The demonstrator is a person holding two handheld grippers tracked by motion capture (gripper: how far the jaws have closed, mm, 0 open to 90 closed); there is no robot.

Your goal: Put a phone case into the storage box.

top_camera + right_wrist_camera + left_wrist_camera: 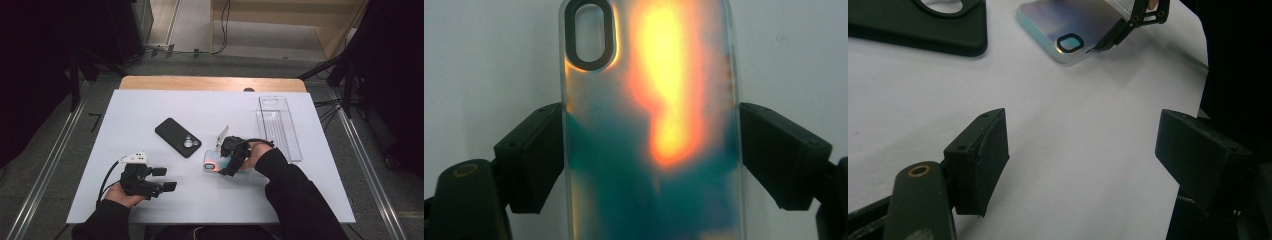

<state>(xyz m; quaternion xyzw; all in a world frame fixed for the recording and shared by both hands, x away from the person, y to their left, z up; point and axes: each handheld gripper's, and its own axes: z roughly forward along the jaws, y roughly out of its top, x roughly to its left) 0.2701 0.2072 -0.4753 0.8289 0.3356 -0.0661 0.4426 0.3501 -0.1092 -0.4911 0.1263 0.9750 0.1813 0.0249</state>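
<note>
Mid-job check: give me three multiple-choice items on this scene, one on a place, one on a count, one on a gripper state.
1. Where is the black phone case?
A. left of the iridescent phone case
B. in the clear tray
C. off the table

2. How many phone cases lie on the table?
A. one
B. two
C. four

3. The left gripper is:
A. shut on a case
B. open, empty
C. holding the tray

Answers: 1 A, high view shows it left of it; 2 B, one black, one iridescent; 3 B, bare table shows between its jaws.
</note>
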